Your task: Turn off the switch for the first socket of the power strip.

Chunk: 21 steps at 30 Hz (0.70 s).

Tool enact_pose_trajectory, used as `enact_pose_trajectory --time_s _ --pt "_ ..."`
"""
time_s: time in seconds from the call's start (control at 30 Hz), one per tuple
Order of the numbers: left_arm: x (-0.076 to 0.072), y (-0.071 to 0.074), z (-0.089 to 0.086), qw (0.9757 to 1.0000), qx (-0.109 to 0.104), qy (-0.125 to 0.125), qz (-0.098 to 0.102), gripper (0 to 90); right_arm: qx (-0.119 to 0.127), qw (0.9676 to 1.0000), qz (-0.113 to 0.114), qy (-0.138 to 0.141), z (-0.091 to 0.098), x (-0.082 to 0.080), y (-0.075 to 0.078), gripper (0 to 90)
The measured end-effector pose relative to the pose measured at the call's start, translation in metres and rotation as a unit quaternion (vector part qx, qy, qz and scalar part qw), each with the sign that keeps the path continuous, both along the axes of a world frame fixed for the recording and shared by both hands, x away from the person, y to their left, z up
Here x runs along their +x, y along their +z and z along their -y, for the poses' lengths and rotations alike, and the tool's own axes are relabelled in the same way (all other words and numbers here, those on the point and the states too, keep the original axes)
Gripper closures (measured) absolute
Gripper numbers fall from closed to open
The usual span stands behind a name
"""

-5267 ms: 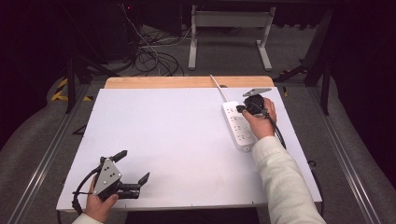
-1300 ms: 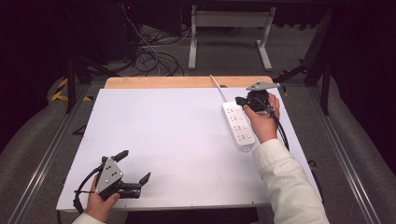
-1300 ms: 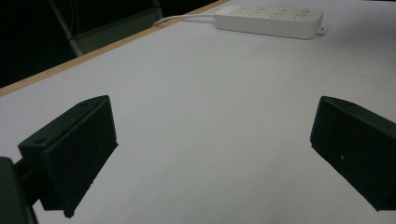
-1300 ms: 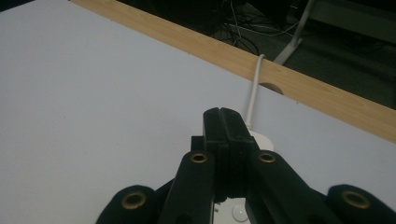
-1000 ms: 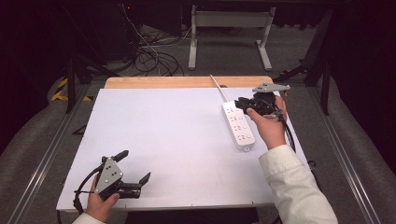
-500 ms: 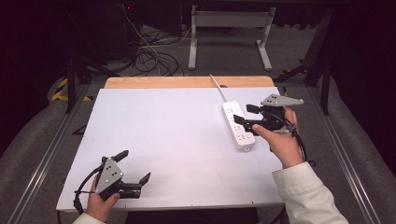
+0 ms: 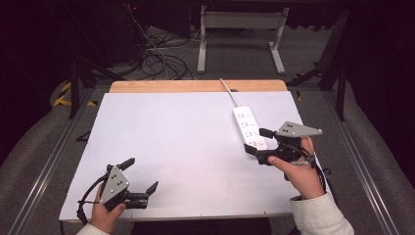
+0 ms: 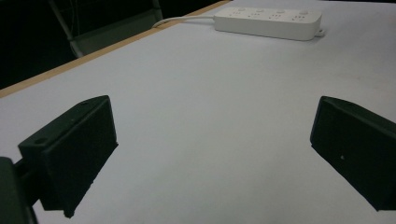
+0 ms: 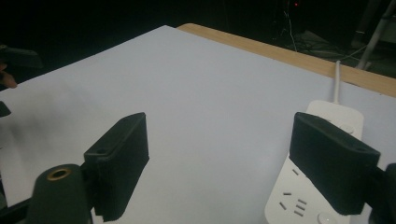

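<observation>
Work item: white power strip [image 7: 250, 129], lying flat on the right half of the white table [image 7: 186, 147], toward the far edge.
Cord: I see its white cable [image 7: 229, 91] leave the far end and run off over the wooden back edge.
Long axis: runs away from me and slightly leftward; the near end points at my right gripper.
Right gripper [image 7: 252, 141]: jaws spread wide, nothing between them, held at the strip's near end.
Bearing from right gripper: in the right gripper view the strip [image 9: 314, 175] lies just ahead and to the right, partly behind the right-hand jaw; the left-hand jaw stands over bare table.
Contact: I cannot tell whether a jaw touches the casing.
Left gripper [image 7: 142, 179]: jaws apart, empty, low at the near left corner of the table.
Bearing from left gripper: in the left gripper view the strip [image 8: 268, 22] lies well apart, across the table, seen broadside.
Nearer hand: the right one, clearly.
Judgement: to straddle the strip across its narrow width, I would shift the right gripper toward the casing.
</observation>
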<state>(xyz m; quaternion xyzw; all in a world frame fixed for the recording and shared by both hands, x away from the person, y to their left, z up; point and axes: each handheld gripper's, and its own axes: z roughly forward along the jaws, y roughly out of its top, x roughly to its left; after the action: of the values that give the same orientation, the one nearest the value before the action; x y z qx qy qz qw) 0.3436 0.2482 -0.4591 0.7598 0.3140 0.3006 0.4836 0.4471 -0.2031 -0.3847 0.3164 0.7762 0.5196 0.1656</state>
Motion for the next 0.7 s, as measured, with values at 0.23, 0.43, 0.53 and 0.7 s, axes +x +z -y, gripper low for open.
enact_pose_trajectory --time_s 0.23,0.43,0.53,0.7 --pt "-0.001 0.001 0.0 1.0 0.003 -0.003 0.002 0.8 0.018 0.9994 -0.007 0.028 0.0 -0.016 -0.023 20.5" --pt "-0.001 0.001 0.0 1.0 0.002 -0.005 0.004 0.8 0.019 0.9988 -0.004 0.045 -0.006 -0.026 -0.038 20.5" --pt "-0.001 0.001 -0.001 1.0 0.003 -0.005 0.007 0.8 0.021 0.9984 0.004 0.052 -0.007 -0.029 -0.045 20.5" --pt "-0.001 0.002 -0.001 1.0 0.001 -0.006 0.005 0.8 0.023 0.9978 0.002 0.061 -0.006 -0.033 -0.063 20.5"
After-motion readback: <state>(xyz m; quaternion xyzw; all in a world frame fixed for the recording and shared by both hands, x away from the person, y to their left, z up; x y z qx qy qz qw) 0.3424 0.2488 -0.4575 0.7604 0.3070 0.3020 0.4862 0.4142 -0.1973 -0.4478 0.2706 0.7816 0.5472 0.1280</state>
